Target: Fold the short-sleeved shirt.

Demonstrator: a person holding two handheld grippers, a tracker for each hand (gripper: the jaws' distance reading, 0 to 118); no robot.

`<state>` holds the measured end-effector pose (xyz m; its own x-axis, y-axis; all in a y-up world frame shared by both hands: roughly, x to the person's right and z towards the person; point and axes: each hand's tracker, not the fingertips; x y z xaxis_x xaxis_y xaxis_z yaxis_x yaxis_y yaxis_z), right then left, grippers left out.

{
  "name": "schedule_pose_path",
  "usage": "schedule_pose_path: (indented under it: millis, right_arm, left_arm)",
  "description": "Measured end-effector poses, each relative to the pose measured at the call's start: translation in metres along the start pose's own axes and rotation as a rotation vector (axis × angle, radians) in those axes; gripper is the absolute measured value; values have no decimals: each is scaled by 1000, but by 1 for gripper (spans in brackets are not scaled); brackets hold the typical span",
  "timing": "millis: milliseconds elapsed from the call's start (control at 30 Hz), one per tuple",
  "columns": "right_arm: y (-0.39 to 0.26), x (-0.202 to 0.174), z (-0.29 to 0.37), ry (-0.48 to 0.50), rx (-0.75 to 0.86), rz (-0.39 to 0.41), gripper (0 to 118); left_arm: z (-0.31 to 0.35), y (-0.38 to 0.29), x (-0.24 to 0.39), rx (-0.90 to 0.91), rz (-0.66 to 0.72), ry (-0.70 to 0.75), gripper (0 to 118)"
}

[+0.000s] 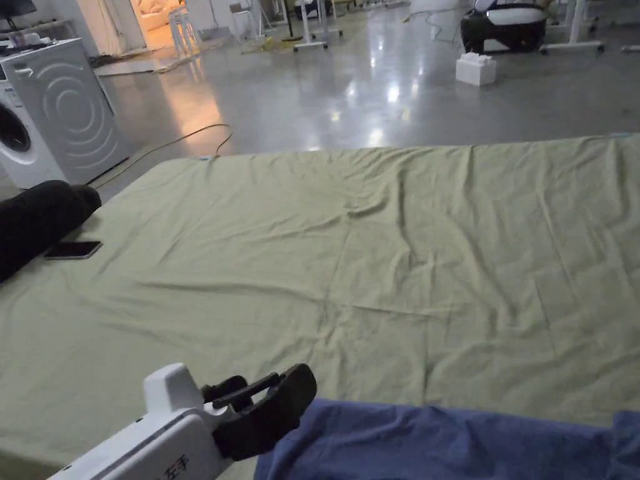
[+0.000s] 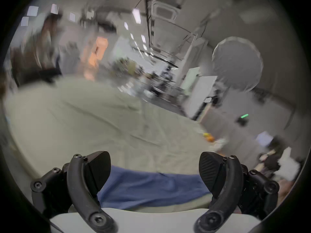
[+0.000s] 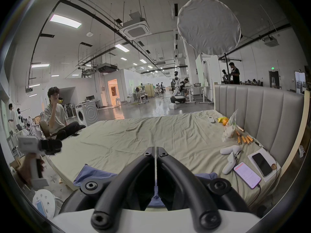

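Blue shirt [image 1: 437, 444] is bunched along the near edge of the bed [image 1: 375, 250], long axis running 9 to 3 o'clock across the front. Left tool [image 2: 154, 171] hangs released, jaws wide apart, with the shirt lying just ahead of it at 12, not touching as far as I can tell. Right tool [image 3: 155, 177] is clenched, jaws together over the cloth; can't tell if it's pinching any. My guess: left is up next, grabbing its end.
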<state>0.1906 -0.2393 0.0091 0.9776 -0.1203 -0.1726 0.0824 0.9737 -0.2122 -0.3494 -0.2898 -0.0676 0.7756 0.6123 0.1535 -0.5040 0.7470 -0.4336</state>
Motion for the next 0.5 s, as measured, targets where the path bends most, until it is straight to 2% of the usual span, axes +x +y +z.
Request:
schedule_pose_path:
  millis: [33, 100, 233, 267, 300, 400, 433, 467, 500]
  right_arm:
    - [-3, 2, -1, -4, -11, -8, 2]
    - [-2, 0, -5, -15, -45, -10, 2]
    - [-3, -1, -10, -29, -86, 2, 2]
    - [-3, -1, -12, -30, -95, 5, 2]
    - [-4, 0, -15, -33, -103, 8, 2]
    - [-4, -6, -23, -39, -133, 26, 2]
    - [-4, -8, -24, -44, -146, 46, 2]
    - [-4, -10, -25, -43, -158, 72, 2]
    - [-12, -5, -23, -40, -168, 94, 2]
  left_arm:
    - [-12, -5, -31, -15, 111, -3, 107]
    - [-31, -12, -74, -22, 298, 125, 107]
    - [-68, -27, -124, -229, 158, 316, 107]
    - [-78, -32, -119, -271, 121, 314, 107]
    - [-84, -34, -124, -277, 147, 298, 107]
    - [-100, -40, -142, -305, 328, 176, 107]
    - [-100, -37, -134, -230, 313, 136, 106]
    - [-104, -36, -136, -230, 352, 109, 102]
    - [-108, -35, -139, -223, 399, 85, 92]
